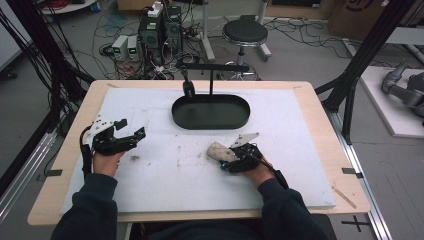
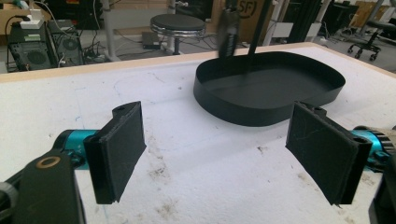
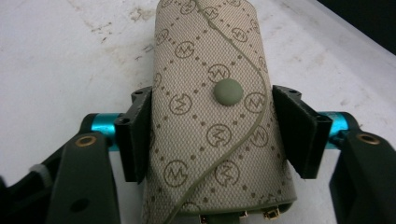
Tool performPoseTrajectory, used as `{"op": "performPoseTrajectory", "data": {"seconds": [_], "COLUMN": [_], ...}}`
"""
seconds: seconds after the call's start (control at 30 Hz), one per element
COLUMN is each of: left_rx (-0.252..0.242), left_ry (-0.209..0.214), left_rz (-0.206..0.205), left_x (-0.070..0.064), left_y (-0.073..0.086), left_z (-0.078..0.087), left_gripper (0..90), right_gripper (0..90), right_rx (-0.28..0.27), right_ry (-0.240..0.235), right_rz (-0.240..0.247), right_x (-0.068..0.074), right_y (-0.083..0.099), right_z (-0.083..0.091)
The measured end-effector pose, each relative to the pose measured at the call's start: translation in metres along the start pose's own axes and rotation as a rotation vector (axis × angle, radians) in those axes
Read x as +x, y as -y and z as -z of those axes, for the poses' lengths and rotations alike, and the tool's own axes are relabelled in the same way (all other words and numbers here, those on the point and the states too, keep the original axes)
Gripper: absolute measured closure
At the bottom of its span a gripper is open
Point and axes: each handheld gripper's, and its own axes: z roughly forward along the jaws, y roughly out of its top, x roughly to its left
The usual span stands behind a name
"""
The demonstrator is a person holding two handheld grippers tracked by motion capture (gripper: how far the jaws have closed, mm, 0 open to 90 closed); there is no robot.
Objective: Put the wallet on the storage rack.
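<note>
The right gripper (image 3: 212,135) had its two jaws pressed against the sides of a beige patterned key pouch (image 3: 212,116), one pad on each long flank, right about level with the round snap button (image 3: 227,91). The pouch lay on the white table mat (image 1: 165,180), on the near side of the black oval tray (image 1: 210,111) and a little apart from it, in front of the tray's right half. The grip looked square and centred, so my read was that a lift should go straight up, keeping the pressure even so the soft fabric would not buckle or twist out. Any carry toward the tray would want the pouch raised clear of the tray's wall before crossing it.

The left gripper (image 1: 131,129) sat with its jaws spread wide and nothing between them, hovering over the mat on the near-left side of the tray, well apart from the pouch. It seemed best kept there, out of the right hand's path.
</note>
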Motion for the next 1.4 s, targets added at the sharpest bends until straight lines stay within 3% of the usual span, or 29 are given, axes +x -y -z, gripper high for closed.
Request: {"op": "performPoseTrajectory", "data": {"seconds": [0.23,0.43,0.63,0.8,0.9,1.17,1.4], "left_rx": [0.002,0.005,-0.004,0.002,0.004,0.006,0.004], "left_ry": [-0.003,-0.002,0.006,0.004,0.007,0.013,0.013], "left_rz": [0.003,0.007,0.006,0.002,0.001,0.004,0.010], "left_x": [0.000,0.001,-0.002,-0.001,-0.001,-0.001,-0.001], "left_y": [0.000,0.000,0.001,0.002,0.002,0.002,0.002], "left_z": [0.000,0.000,-0.001,-0.002,-0.002,-0.002,-0.002], "left_gripper": [19.4,19.4,19.5,19.5,19.5,19.5,19.6], "right_gripper": [39.8,40.1,40.1,40.1,40.1,40.1,40.0], "right_rx": [-0.004,-0.077,-0.141,-0.183,-0.192,-0.159,-0.102], "right_ry": [0.028,0.052,0.114,0.158,0.189,0.253,0.310], "right_rz": [-0.017,-0.040,-0.084,-0.117,-0.109,-0.150,-0.171], "right_x": [-0.001,-0.009,-0.033,-0.051,-0.062,-0.089,-0.105], "right_y": [-0.002,-0.010,-0.025,-0.044,-0.056,-0.085,-0.087], "right_z": [0.004,0.019,0.033,0.033,0.028,0.002,-0.030]}}
